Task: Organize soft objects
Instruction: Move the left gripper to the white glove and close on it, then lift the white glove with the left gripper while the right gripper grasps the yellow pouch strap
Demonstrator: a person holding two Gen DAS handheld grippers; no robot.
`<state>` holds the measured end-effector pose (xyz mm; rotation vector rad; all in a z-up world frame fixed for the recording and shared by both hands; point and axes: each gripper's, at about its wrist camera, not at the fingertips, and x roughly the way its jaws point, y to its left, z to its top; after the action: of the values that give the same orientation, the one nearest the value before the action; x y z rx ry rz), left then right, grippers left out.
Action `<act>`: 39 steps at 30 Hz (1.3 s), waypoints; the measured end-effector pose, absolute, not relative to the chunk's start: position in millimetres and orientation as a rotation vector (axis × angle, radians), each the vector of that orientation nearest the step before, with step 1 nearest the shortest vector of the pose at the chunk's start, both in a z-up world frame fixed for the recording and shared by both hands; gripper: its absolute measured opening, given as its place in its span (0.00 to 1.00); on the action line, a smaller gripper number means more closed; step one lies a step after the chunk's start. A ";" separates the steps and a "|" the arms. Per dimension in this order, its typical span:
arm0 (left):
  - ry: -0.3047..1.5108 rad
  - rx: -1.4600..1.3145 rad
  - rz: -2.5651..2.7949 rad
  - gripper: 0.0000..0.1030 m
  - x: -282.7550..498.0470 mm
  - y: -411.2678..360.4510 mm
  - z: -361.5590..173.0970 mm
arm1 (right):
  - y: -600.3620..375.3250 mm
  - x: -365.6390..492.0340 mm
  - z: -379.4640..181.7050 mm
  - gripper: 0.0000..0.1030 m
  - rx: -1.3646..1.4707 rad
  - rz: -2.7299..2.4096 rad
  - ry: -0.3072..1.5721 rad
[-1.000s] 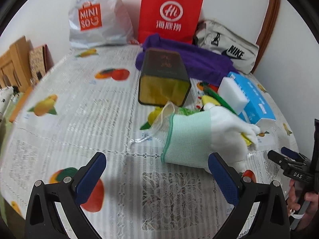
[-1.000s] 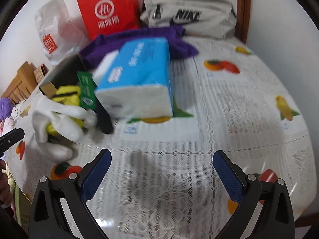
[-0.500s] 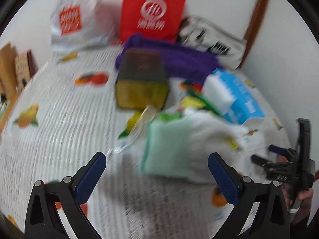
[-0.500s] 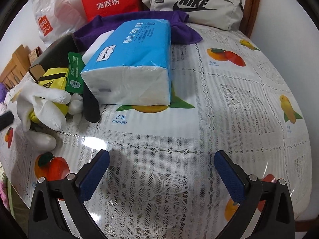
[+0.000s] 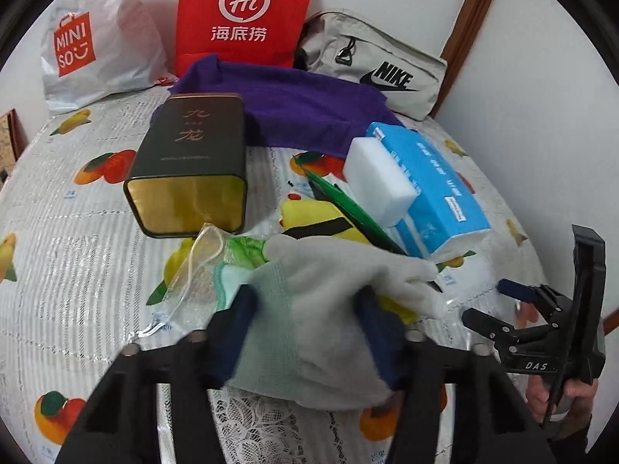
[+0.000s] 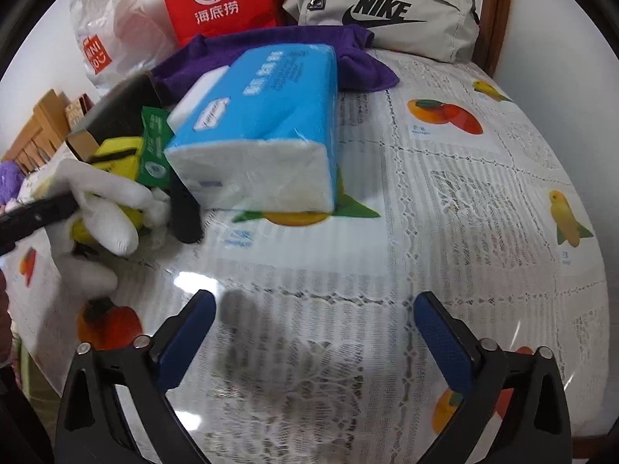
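A white knit glove (image 5: 329, 294) with a pale green cuff lies on the table, over a yellow and black soft item (image 5: 313, 218). My left gripper (image 5: 305, 332) has its blue pads on both sides of the glove's cuff, closing on it. The glove's fingers show in the right wrist view (image 6: 104, 208). My right gripper (image 6: 313, 332) is open and empty above the lace tablecloth, right of the glove. A blue tissue pack (image 6: 263, 131), a white sponge (image 5: 377, 179) and a purple towel (image 5: 301, 110) lie behind.
A dark tea tin (image 5: 189, 166) lies on its side at centre left. A green packet (image 5: 348, 208) sits beside the sponge. A red paper bag (image 5: 243, 11), a Miniso plastic bag (image 5: 89, 50) and a grey Nike pouch (image 5: 375, 69) stand at the table's back.
My left gripper moved forward onto the glove and its jaws narrowed around the cuff. My right gripper stayed open and shifted slightly.
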<state>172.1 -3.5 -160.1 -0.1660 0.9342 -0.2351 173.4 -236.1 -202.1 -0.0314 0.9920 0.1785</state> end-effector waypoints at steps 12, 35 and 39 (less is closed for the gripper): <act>0.871 -0.297 -0.241 0.20 159.5 52.6 -116.8 | -188.0 172.6 -135.0 0.91 -0.077 0.349 0.842; 0.870 -0.413 -0.157 0.19 159.4 141.2 -149.0 | -55.0 191.2 -161.5 0.91 -0.140 0.617 0.944; 0.832 -0.427 -0.126 0.10 152.7 156.8 -144.2 | -43.8 191.5 -170.1 0.67 -0.194 0.616 0.948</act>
<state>152.7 156.8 -144.2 -0.4274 0.8319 -0.1258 191.5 -43.8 -170.1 -0.1936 0.9476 0.6160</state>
